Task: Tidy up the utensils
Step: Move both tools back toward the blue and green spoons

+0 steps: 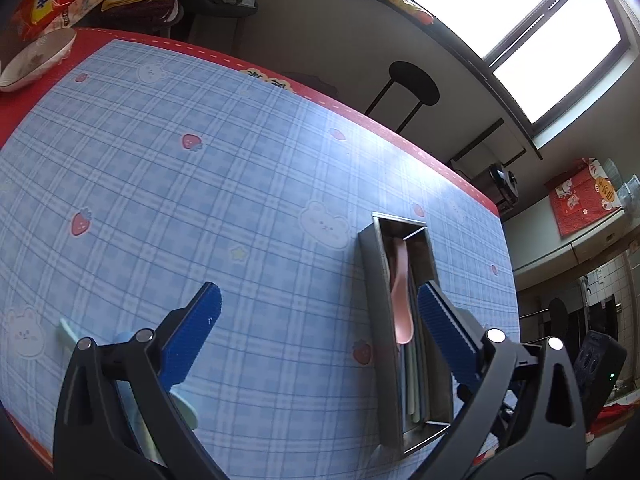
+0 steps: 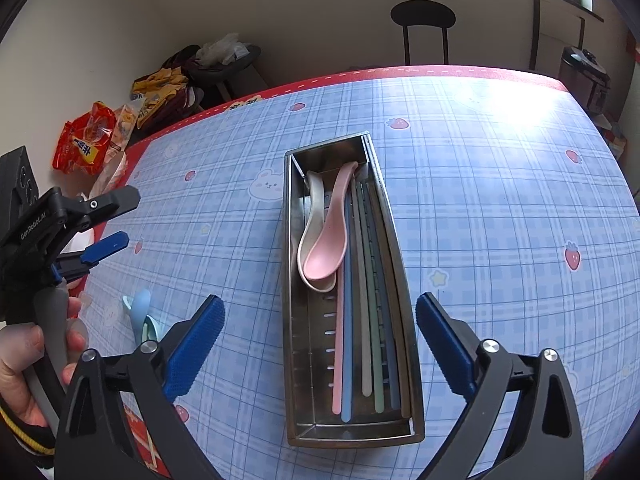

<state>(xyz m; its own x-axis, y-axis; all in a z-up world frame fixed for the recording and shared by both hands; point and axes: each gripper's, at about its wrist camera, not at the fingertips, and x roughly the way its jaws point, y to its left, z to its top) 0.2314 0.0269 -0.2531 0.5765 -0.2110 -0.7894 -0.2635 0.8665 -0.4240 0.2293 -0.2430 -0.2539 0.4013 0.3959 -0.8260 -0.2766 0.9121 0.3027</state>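
1. The right gripper (image 2: 320,344) is hovering spread wide and empty over the steel tray (image 2: 294,280), likely having room to reach in.
2. The left gripper (image 1: 320,328) is likewise gaping, holding nothing, beside the tray on the table (image 1: 200,200).
3. The tray is holding the pink spoon (image 2: 326,256) over a cream spoon (image 2: 312,216), with chopsticks (image 2: 366,300) lying lengthwise.
4. Only the right view is showing the tray's full contents and the blue spoon (image 2: 141,312) lying loose outside the tray with another pale one.

Left gripper's (image 1: 316,332) arm hides most of two pale spoons (image 1: 184,408), apparently blue and green, near the tabletop's (image 1: 200,184) left edge.
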